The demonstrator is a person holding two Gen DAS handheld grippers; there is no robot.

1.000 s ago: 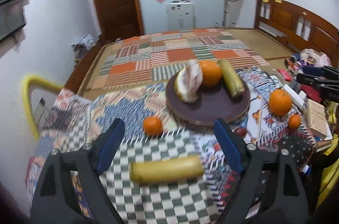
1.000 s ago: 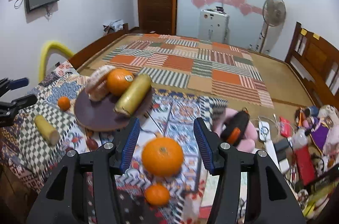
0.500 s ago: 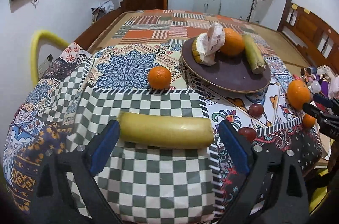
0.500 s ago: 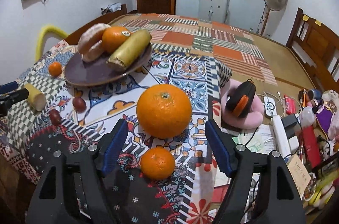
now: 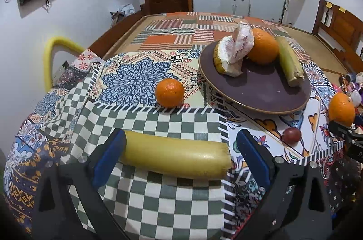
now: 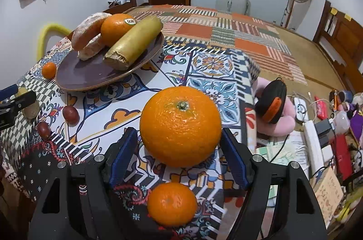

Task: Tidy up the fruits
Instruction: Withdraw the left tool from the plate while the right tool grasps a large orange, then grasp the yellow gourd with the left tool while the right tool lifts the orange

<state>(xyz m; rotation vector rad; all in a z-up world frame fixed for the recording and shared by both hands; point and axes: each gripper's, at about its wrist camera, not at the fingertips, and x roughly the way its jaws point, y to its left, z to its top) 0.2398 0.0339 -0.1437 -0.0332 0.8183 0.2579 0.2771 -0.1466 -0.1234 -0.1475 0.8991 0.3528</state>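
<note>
Patchwork cloth covers the table, checkered at my left, tiled pattern at my right; behind it lie a striped mat, a brown door and a fan.

My left gripper has its jaws opening wide; the yellow stalk lies crosswise between them, its ends near both pads, with a small gap showing at the right; not gripped. My right gripper has its jaws closing; the big orange sits between them, pads just beside its flanks, contact not confirmed.

The plate already carries a peeled pomelo, an orange and a second stalk; still loose on the cloth are a small orange, a tangerine below my right jaws and two dark round fruits.

Risks, in my judgement: the stalk spans nearly the full gap, so an end-to-end grip leaves little margin; one pad may ride over an end and skew it. The big orange is round, so pads closing off its widest line could squeeze it out and send it rolling towards the clutter at the right edge. The plate is crowded on its far side; a careless placement could nudge the orange there.

Materials: stalk smooth, waxy, cylindrical, fibrous at its cut end; orange dimpled, glossy, firm; pomelo pith soft and matte; plate dark, shallow, smooth; cloth soft, wrinkled at the corner.
</note>
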